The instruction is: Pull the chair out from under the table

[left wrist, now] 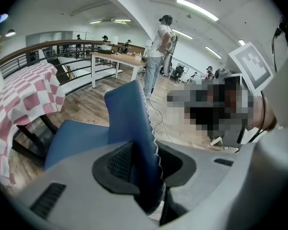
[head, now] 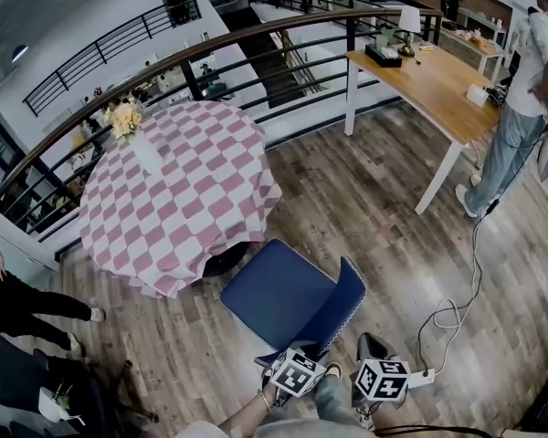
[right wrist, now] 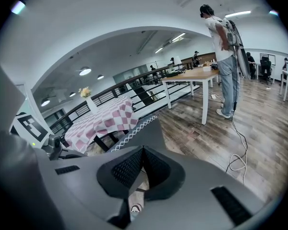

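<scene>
The blue chair (head: 288,292) stands clear of the round table (head: 178,194) with the pink-and-white checked cloth, seat toward the table, backrest (head: 347,301) toward me. My left gripper (head: 297,369) is at the backrest's near end. In the left gripper view the left gripper (left wrist: 140,163) is shut on the blue backrest (left wrist: 129,114), whose white-stitched edge runs up between the black pads (left wrist: 117,161). My right gripper (head: 382,380) hangs just right of the chair. Seen in its own view, the right gripper (right wrist: 143,153) is shut with nothing in it, and the backrest edge (right wrist: 134,128) lies just beyond.
A vase of flowers (head: 132,135) stands on the table. A black railing (head: 256,39) curves behind it. A wooden desk (head: 429,85) is at the back right with a person (head: 521,108) beside it. A cable (head: 457,318) loops on the floor. Another person (head: 18,304) is at the left.
</scene>
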Tool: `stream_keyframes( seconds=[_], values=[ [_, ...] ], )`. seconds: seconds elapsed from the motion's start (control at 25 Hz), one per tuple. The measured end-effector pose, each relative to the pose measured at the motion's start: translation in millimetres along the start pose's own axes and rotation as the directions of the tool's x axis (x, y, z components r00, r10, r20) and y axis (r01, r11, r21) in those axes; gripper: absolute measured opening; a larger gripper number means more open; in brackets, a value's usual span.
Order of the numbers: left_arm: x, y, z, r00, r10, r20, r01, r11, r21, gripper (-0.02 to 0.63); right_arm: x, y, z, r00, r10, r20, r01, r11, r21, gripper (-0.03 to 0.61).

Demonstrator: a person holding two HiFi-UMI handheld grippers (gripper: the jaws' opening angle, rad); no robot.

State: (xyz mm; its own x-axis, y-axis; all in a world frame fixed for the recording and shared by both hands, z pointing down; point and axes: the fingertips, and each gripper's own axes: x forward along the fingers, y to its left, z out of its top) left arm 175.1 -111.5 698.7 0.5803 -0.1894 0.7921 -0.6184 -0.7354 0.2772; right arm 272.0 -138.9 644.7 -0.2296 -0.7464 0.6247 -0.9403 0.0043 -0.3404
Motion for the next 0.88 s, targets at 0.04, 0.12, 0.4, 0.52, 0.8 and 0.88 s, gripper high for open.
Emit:
stream_keyframes(
  seconds=[0.04,0.12,0.4,0.52,0.8,0.88],
  values=[
    [-0.1,-0.2,-0.1,1.000,-0.005,0.002,0.005,1.000,-0.002,0.111,0.1,0.4,0.1,1.000,-0.002,0.001,0.002,1.000,0.003,0.011],
    [-0.5,-0.2,0.8,1.000,-0.010,0.013,0.010,1.000,-0.009,0.117,0.3,2.1,0.5,1.000,-0.002,0.002,0.002,1.000,0.006,0.011],
    [1.5,3.4,2.6,0.999,-0.020,0.047,0.023,0.998,-0.053,0.146,6.1,8.8,3.2,1.000,0.003,-0.003,-0.003,1.000,0.008,0.011],
    [1.8,4.3,1.1,1.000,0.003,0.023,-0.002,0.999,-0.042,0.156,7.0,9.7,8.6,1.000,0.002,0.003,-0.002,1.000,0.005,0.011],
    [-7.9,3.5,5.5,0.999,-0.014,0.041,0.019,0.990,-0.142,0.163,10.4,19.5,22.8,1.000,0.010,0.024,-0.010,1.000,-0.002,0.011],
    [-15.9,3.6,11.8,0.997,-0.034,0.067,0.045,0.983,-0.180,0.163,12.4,23.4,26.7,0.999,0.013,0.030,-0.013,1.000,-0.006,0.011]
  ],
)
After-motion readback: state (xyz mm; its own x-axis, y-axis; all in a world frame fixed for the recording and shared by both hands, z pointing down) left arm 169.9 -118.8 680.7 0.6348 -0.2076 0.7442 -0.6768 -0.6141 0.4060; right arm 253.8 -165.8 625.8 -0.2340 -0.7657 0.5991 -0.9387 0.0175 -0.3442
